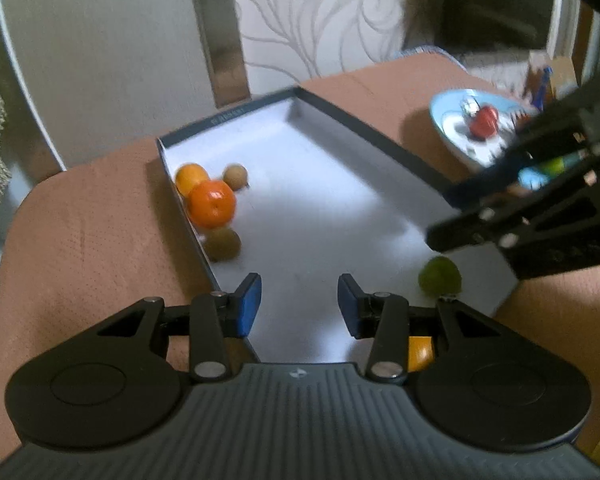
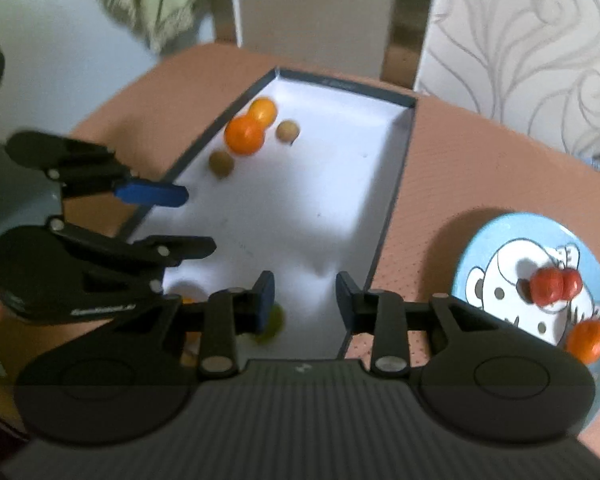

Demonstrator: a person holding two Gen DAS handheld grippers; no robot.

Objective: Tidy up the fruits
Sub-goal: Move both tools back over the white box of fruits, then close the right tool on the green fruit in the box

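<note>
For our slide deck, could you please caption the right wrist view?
Right gripper, open and empty, over a white-lined box holding oranges; cartoon plate alongside.

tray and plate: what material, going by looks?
Tray: probably cardboard, a box lid; thin folded walls, dark outside, matte white inside. Plate: looks glazed ceramic, maybe melamine; smooth pale-blue rim, printed cartoon, faint sheen. Blur leaves both uncertain.

Fruits in box (image 1: 380, 128) and on plate (image 2: 500, 232)

Two oranges (image 1: 211, 204) and brown fruits (image 1: 235, 176) cluster by the box's left wall; a lime (image 1: 439, 275) lies apart; red fruits (image 2: 556, 285) sit on the plate.
</note>
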